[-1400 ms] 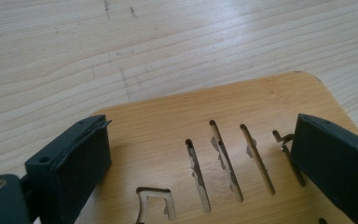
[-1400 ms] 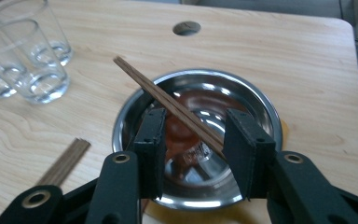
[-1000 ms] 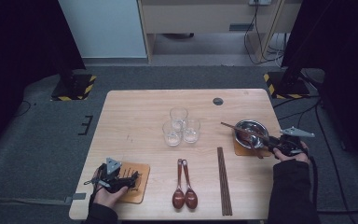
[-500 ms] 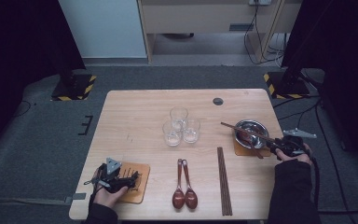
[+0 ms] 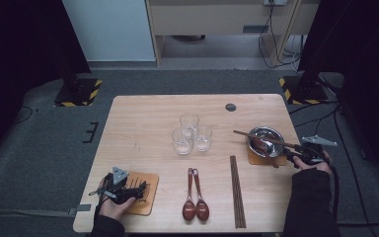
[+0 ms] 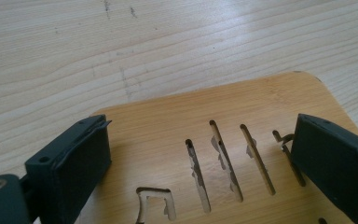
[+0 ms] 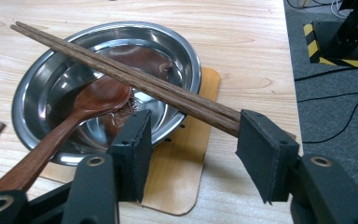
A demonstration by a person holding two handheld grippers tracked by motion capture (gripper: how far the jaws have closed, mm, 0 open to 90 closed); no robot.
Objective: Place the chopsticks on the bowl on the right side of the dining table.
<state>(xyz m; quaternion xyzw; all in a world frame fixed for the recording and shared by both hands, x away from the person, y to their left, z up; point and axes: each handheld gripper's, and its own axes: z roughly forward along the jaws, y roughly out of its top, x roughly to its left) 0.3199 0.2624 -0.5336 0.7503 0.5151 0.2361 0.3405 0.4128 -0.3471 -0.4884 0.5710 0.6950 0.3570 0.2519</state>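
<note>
A steel bowl [image 5: 271, 134] [image 7: 177, 46] stands on a wooden coaster [image 5: 254, 159] [image 7: 186, 172] at the table's right side. A pair of dark chopsticks [image 5: 259, 138] [image 7: 121, 72] lies across its rim, and a reddish wooden spoon [image 5: 265, 149] [image 7: 88, 105] rests inside. My right gripper [image 5: 288, 155] [image 7: 193, 140] has just been opening; the chopsticks' near end lies between its jaws, against the right one, unpinched. My left gripper [image 5: 140, 190] [image 6: 200, 154] stands open over a slotted wooden coaster [image 5: 147, 198] [image 6: 168, 121] at the front left, holding nothing.
Three clear glasses [image 5: 191, 132] cluster at the table's middle. Two wooden spoons [image 5: 195, 202] and another pair of chopsticks [image 5: 237, 190] lie near the front edge. A small dark disc [image 5: 231, 107] sits at the back. The right gripper is close to the table's right edge.
The right gripper's jaws have spread apart around the chopsticks' end, which stay lying across the bowl. The left gripper has not moved.
</note>
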